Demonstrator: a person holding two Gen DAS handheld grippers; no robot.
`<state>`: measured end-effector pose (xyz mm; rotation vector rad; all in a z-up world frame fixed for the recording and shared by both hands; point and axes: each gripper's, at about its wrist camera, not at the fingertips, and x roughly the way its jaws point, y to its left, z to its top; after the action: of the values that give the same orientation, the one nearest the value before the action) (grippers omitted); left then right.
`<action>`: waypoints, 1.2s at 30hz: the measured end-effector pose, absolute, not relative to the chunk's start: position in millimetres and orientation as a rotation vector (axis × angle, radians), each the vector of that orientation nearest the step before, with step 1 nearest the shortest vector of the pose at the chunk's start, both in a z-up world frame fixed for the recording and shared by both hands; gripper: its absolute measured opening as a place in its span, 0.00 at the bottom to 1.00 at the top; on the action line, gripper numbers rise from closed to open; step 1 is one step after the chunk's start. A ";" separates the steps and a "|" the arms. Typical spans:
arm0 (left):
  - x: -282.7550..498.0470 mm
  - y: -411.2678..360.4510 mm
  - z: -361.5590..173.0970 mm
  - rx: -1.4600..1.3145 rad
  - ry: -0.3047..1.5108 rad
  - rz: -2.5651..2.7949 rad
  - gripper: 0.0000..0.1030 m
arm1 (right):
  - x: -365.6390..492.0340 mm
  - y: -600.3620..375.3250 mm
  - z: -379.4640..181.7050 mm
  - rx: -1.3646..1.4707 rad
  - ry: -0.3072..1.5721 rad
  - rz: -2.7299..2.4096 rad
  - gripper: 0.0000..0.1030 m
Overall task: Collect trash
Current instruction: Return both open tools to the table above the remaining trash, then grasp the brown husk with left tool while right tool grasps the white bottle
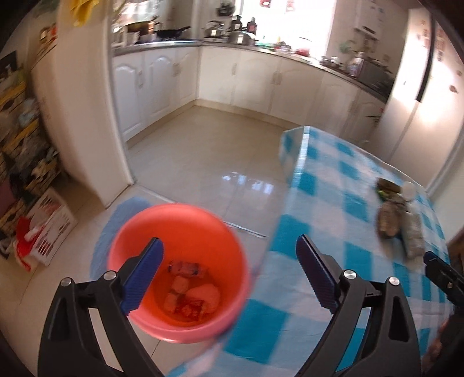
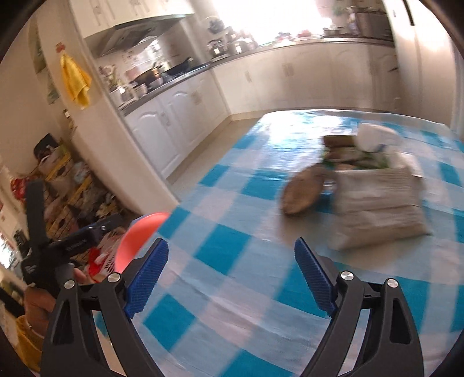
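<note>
left gripper [image 1: 229, 269] wide open, empty, above red bin [image 1: 178, 269] holding wrappers [image 1: 191, 293]. right gripper [image 2: 232, 272] wide open, empty, over checked table [image 2: 232, 208].

Both tongs are built alike: the left tongs [image 1: 229, 255] and the right tongs [image 2: 231, 256] are made of matte black angular arms, fastened with round silver screws, and tipped with ribbed blue pads. White lettering is printed on the black body, illegible through blur.

bright daylight floods from the window [image 1: 287, 20], blown out; glare on the floor [image 1: 246, 182]; motion blur throughout, fisheye-bent edges.
</note>
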<state>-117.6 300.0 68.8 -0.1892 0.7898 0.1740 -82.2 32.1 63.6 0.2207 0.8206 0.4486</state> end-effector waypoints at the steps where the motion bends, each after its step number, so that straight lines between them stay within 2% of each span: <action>1: -115.6 293.0 70.6 -0.182 0.789 0.158 0.90 | -83.3 21.9 63.5 0.237 0.818 0.428 0.86; 12: -81.2 195.0 86.2 -0.068 0.789 -0.051 0.91 | -75.7 -80.5 63.4 0.341 0.790 0.238 0.87; 20: -57.1 130.5 61.9 0.048 0.810 -0.290 0.91 | -58.7 -125.1 57.2 0.377 0.809 0.208 0.87; 28: -28.2 101.0 35.8 0.109 0.839 -0.354 0.91 | -29.9 -141.6 25.9 0.430 0.899 0.243 0.87; 36: 1.9 95.2 19.1 0.124 0.880 -0.365 0.91 | -4.8 -137.9 20.1 0.384 0.916 0.267 0.87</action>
<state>1.9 95.2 19.1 0.1244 0.8802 -0.3654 -4.8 -137.9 20.1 0.3837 0.9164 0.2673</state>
